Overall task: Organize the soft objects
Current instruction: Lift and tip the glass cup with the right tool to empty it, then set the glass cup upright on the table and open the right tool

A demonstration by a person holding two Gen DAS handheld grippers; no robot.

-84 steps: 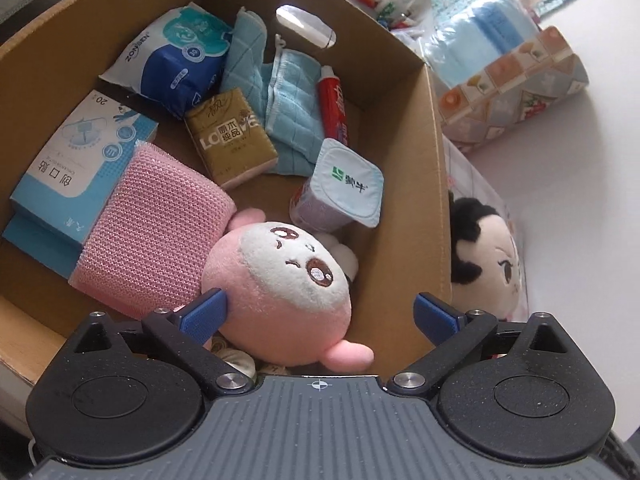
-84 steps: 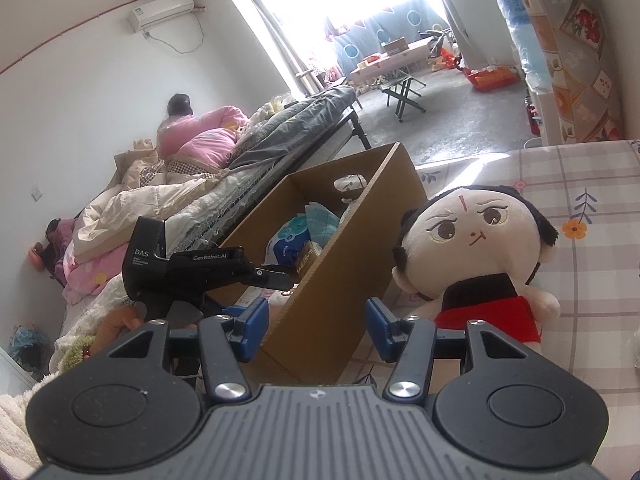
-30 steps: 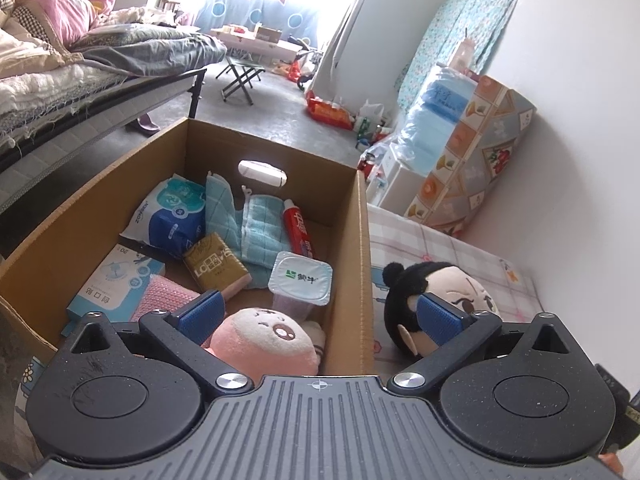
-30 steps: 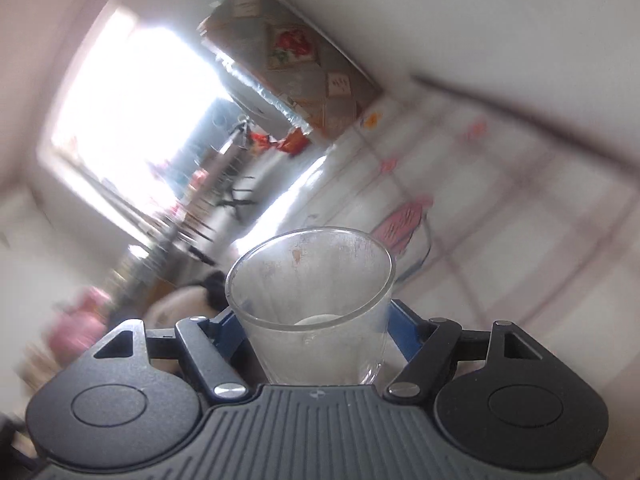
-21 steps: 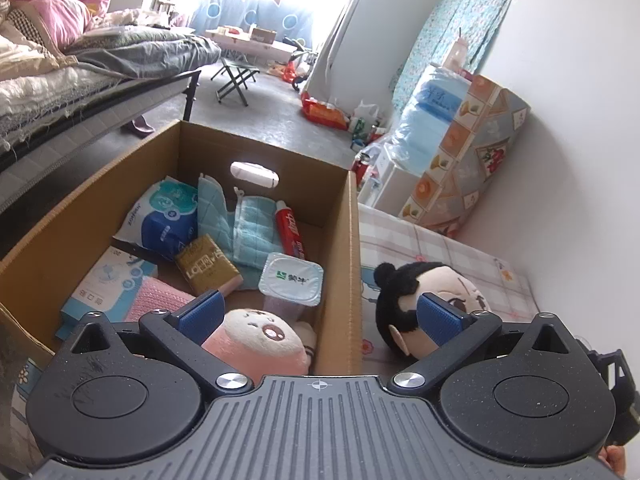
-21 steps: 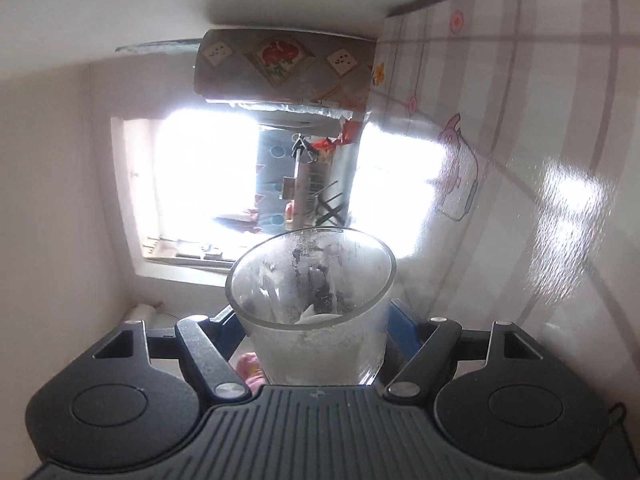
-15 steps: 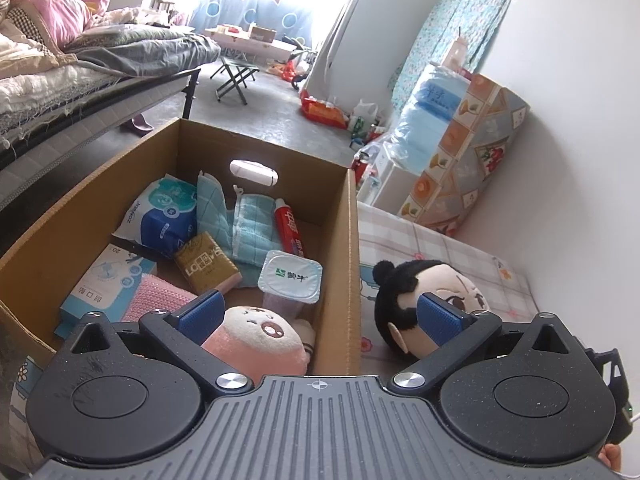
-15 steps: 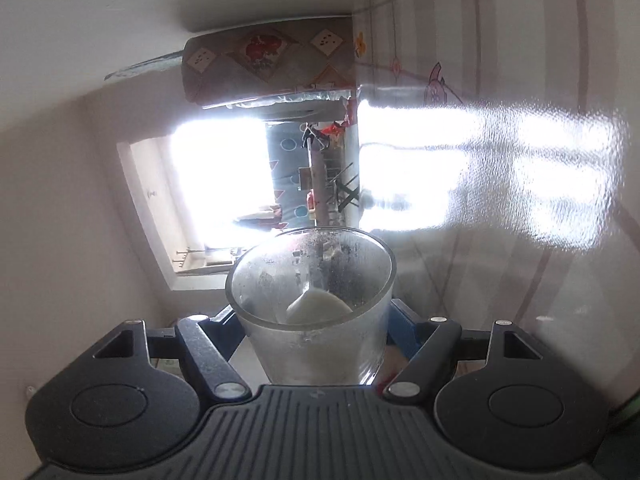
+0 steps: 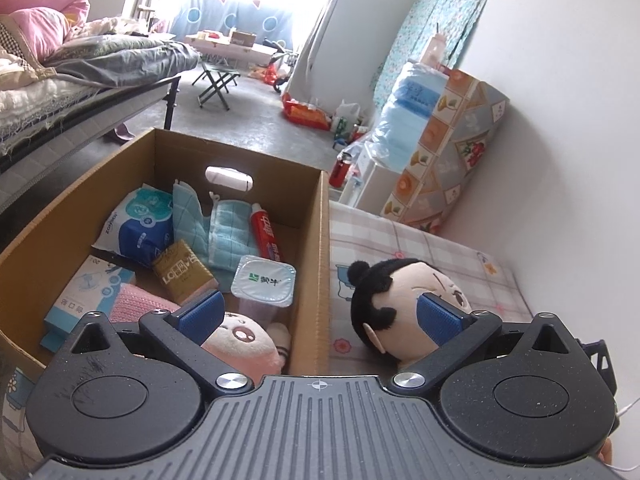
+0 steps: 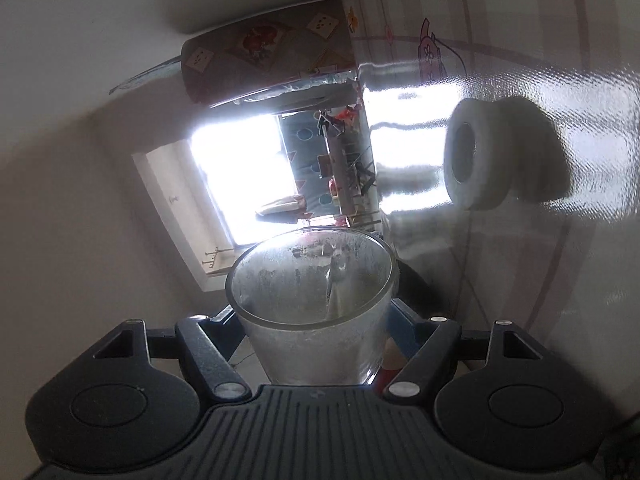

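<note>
Plush fabric and soft stuffing make the dark-haired doll [image 9: 404, 304] the thing to sort, and I judge it light, easy to squeeze and not fragile; it should not slip between rubber pads. It lies on the checked cloth [image 9: 420, 248], just beside the outer right wall of the cardboard box [image 9: 318, 264], with its big round head toward the left wrist camera. The head is bulky, so the better place to take hold is probably the narrower neck or body, which are hidden behind the gripper here. Inside the box, near its closest corner, rests a pink plush toy [image 9: 240, 344], with a yogurt cup [image 9: 264, 284], a red tube [image 9: 266, 236], blue cloths [image 9: 224, 228] and paper packs around it. The left gripper [image 9: 318, 316] hangs above the box wall with its jaws spread wide and empty; one pad is over the box, the other over the doll. The right gripper [image 10: 316, 332] is clamped on a clear glass cup [image 10: 312, 304], which is hard and breakable, so I think it must be put down gently. A white roll [image 10: 492, 156] lies on the shiny cloth beyond the cup.
</note>
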